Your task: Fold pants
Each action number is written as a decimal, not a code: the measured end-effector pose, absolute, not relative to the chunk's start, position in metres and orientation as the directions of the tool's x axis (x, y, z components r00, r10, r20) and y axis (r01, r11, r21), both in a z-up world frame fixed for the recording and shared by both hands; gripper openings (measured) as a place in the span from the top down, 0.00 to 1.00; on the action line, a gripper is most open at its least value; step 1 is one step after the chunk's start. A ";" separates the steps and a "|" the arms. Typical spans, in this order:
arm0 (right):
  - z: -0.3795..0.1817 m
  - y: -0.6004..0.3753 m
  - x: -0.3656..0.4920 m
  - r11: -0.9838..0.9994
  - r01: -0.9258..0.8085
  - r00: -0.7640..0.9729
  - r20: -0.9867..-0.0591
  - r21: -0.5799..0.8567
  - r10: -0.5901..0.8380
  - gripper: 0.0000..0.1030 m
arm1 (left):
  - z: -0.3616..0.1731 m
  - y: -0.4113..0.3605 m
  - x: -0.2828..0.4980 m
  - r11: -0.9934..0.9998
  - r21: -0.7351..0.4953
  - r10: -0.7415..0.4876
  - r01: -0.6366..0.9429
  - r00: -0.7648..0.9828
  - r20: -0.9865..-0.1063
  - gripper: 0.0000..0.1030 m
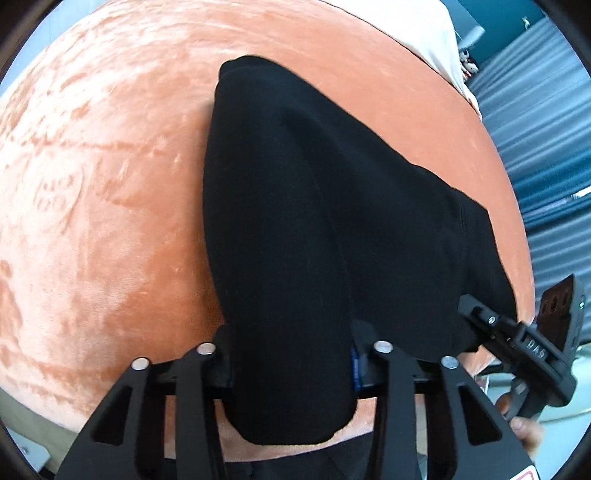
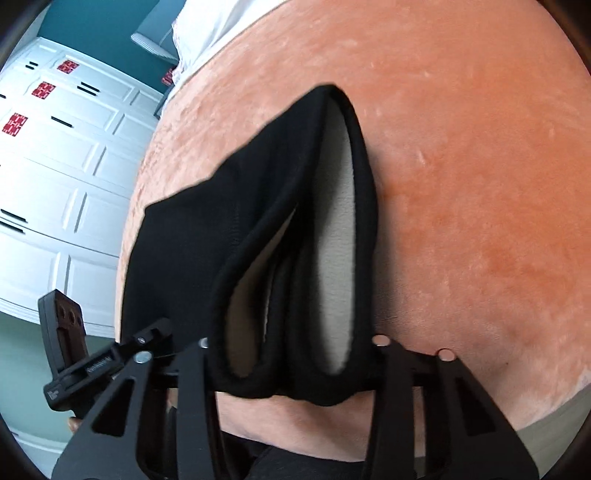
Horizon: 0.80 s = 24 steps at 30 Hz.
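Observation:
Black pants (image 1: 295, 221) lie on an orange velvet bed cover (image 1: 92, 221), held up at the near end by both grippers. My left gripper (image 1: 291, 365) is shut on a thick fold of the pants. My right gripper (image 2: 291, 369) is shut on the pants' edge, where two openings show a pale grey lining (image 2: 332, 258). In the left wrist view the right gripper (image 1: 480, 321) clamps the cloth at the right. In the right wrist view the left gripper (image 2: 147, 339) clamps it at the left. The fingertips are hidden by cloth.
A white sheet or pillow (image 1: 424, 33) lies at the far end of the bed. White panelled cabinet doors (image 2: 55, 184) stand beside the bed. A blue striped floor or rug (image 1: 535, 147) shows past the bed's right edge.

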State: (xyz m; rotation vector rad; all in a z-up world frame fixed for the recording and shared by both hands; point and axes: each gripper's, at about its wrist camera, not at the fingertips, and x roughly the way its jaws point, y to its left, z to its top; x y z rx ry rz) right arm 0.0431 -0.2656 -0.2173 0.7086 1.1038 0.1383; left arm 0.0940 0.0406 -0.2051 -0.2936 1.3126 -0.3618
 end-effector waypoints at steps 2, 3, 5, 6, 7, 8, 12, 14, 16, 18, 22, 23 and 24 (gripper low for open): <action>-0.210 -0.264 0.042 0.771 0.229 0.476 -0.760 0.594 0.444 0.66 | -0.201 0.045 0.093 0.905 -0.415 -0.425 0.090 0.209 -0.881 0.67; -0.209 -0.264 0.041 0.774 0.226 0.473 -0.762 0.591 0.444 0.66 | -0.199 0.047 0.093 0.904 -0.418 -0.427 0.089 0.205 -0.881 0.67; -0.212 -0.261 0.043 0.787 0.224 0.448 -0.777 0.575 0.441 0.63 | -0.201 0.049 0.092 0.909 -0.406 -0.416 0.089 0.199 -0.887 0.66; -0.215 -0.261 0.045 0.795 0.224 0.441 -0.786 0.564 0.434 0.56 | -0.203 0.045 0.094 0.918 -0.384 -0.396 0.098 0.197 -0.897 0.61; -0.220 -0.261 0.047 0.802 0.232 0.428 -0.798 0.551 0.425 0.47 | -0.204 0.040 0.095 0.922 -0.375 -0.386 0.094 0.199 -0.901 0.58; -0.228 -0.262 0.049 0.793 0.245 0.413 -0.800 0.558 0.436 0.42 | -0.206 0.040 0.094 0.923 -0.373 -0.384 0.092 0.199 -0.902 0.54; -0.245 -0.267 0.052 0.752 0.278 0.421 -0.779 0.598 0.464 0.25 | -0.225 0.044 0.100 0.920 -0.391 -0.386 0.013 0.195 -0.902 0.12; -0.245 -0.262 0.054 0.758 0.274 0.427 -0.781 0.592 0.455 0.31 | -0.228 0.044 0.100 0.917 -0.400 -0.391 0.000 0.205 -0.897 0.11; -0.238 -0.255 0.056 0.772 0.240 0.432 -0.777 0.588 0.457 0.58 | -0.220 0.039 0.101 0.920 -0.391 -0.389 0.037 0.212 -0.896 0.39; -0.224 -0.251 0.055 0.790 0.219 0.449 -0.778 0.573 0.440 0.65 | -0.205 0.035 0.101 0.922 -0.383 -0.388 0.066 0.221 -0.895 0.61; -0.181 -0.248 0.046 0.780 0.159 0.533 -0.718 0.605 0.448 0.68 | -0.167 0.044 0.096 0.901 -0.427 -0.431 0.076 0.261 -0.864 0.73; -0.168 -0.244 0.044 0.782 0.139 0.547 -0.705 0.608 0.451 0.68 | -0.158 0.048 0.094 0.892 -0.445 -0.449 0.079 0.272 -0.851 0.73; -0.155 -0.241 0.041 0.791 0.120 0.564 -0.697 0.600 0.443 0.68 | -0.141 0.053 0.091 0.882 -0.463 -0.466 0.083 0.296 -0.834 0.73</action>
